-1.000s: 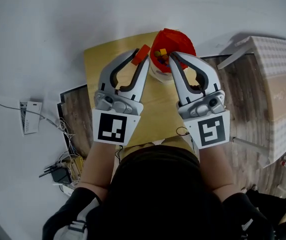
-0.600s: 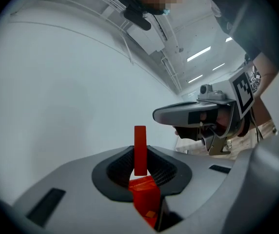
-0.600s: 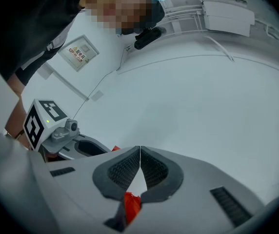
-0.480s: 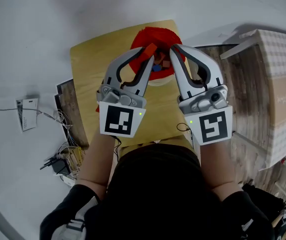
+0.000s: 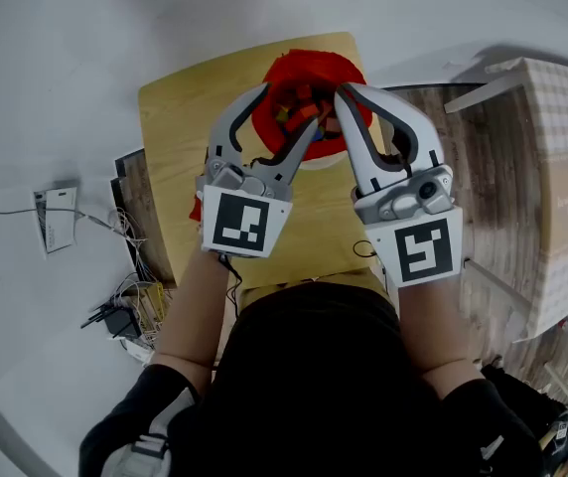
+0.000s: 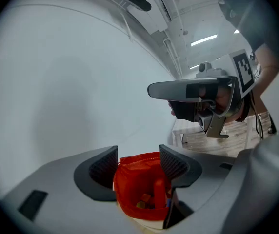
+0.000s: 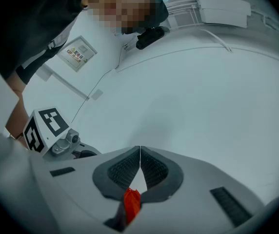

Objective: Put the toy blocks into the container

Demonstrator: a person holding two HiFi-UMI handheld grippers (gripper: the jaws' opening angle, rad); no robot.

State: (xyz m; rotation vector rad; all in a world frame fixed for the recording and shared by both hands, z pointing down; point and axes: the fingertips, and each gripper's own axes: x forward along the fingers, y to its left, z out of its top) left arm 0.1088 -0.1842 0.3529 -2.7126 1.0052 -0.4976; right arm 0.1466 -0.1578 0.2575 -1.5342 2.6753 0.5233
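Observation:
A red-lined container (image 5: pixel 309 68) stands at the far edge of a small yellow table (image 5: pixel 180 127), with several coloured blocks (image 5: pixel 292 107) inside. My left gripper (image 5: pixel 286 107) hovers over its mouth. Its jaws have just been opening and stand wide, with nothing pressed between them. In the left gripper view the container (image 6: pixel 129 184) shows between the pads of the left gripper (image 6: pixel 138 164), and a red block (image 6: pixel 158 195) stands upright inside. My right gripper (image 5: pixel 342 92) is shut at the container's right rim. In the right gripper view a red strip (image 7: pixel 131 204) shows behind the pads of the right gripper (image 7: pixel 139 167); I cannot tell whether it is pinched.
Cables and a power adapter (image 5: pixel 115 331) lie on the floor at the left, near a small white device (image 5: pixel 56 217). A large pale patterned box (image 5: pixel 562 167) stands at the right over wood-look flooring (image 5: pixel 483 197). The person's dark torso fills the bottom of the head view.
My left gripper has come down over the container and opened. The red block it held is out of its jaws and in the container. The right gripper has shifted to the right rim.

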